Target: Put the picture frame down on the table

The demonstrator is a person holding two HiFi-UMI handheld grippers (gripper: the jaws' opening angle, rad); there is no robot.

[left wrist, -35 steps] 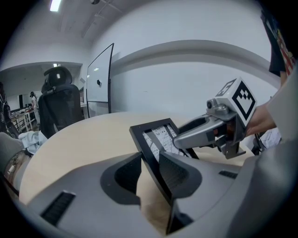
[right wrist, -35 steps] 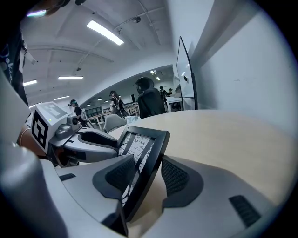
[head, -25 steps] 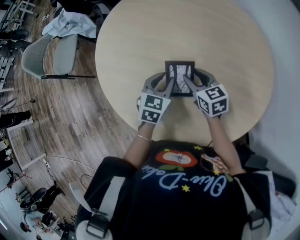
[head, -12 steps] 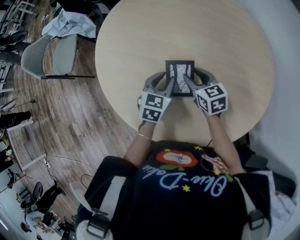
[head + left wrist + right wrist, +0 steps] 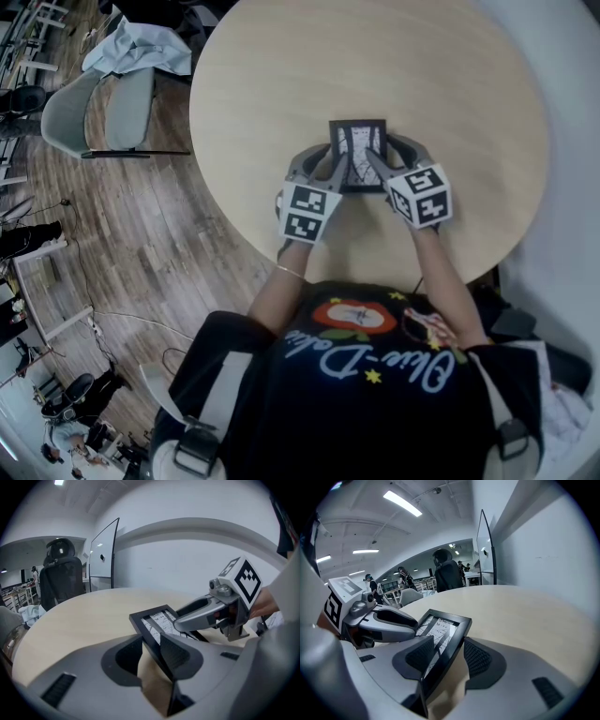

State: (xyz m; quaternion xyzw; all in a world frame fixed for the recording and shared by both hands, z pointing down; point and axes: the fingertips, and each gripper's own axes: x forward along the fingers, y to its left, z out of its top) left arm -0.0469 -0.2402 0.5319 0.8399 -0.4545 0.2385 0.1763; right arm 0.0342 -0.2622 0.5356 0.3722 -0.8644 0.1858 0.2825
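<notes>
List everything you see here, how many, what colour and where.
table: one, light wood, round, middle of the head view.
picture frame: one, black, pale print inside, over the table's near part.
chair: one, grey, left of the table.
cloth: one, pale, beyond that chair.
floor: brown wood planks, left of the table.
office chair: one, black, beyond the table.
board: one, white, dark-edged, upright beyond the table.
left gripper: grey, jaws open astride the frame's left edge.
right gripper: grey, jaws just been opening, frame's right edge between them.
person: one, black printed T-shirt, bottom of the head view.
</notes>
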